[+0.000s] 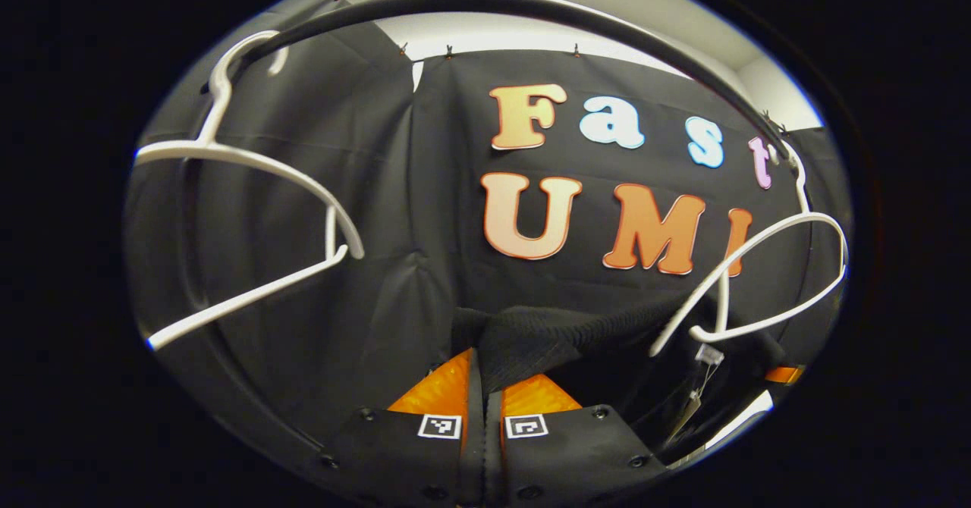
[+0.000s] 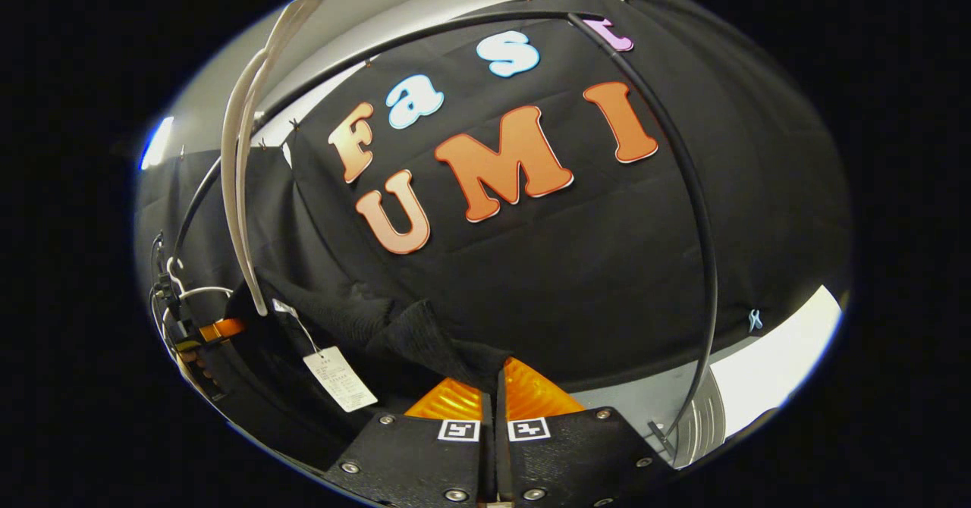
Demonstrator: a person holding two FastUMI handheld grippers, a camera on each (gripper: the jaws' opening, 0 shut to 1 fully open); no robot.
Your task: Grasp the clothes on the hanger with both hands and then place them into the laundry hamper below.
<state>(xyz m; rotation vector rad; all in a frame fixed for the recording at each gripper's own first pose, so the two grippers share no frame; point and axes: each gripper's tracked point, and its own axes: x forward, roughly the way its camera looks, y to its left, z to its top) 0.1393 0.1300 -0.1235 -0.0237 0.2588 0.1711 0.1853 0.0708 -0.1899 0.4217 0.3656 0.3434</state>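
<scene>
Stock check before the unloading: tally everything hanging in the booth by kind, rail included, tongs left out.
White hangers: 2
Black garment: 1
Paper tag: 1
Black rail: 1
Total: 5

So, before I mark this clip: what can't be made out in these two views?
- Laundry hamper: below what the cameras take in.
- Black garment: its lower part drops behind the left tool in the left gripper view, and behind the right tool in the right gripper view.
- Paper tag: print too small to read.
- White hanger: seen edge-on in the right gripper view, shape unclear.
</scene>
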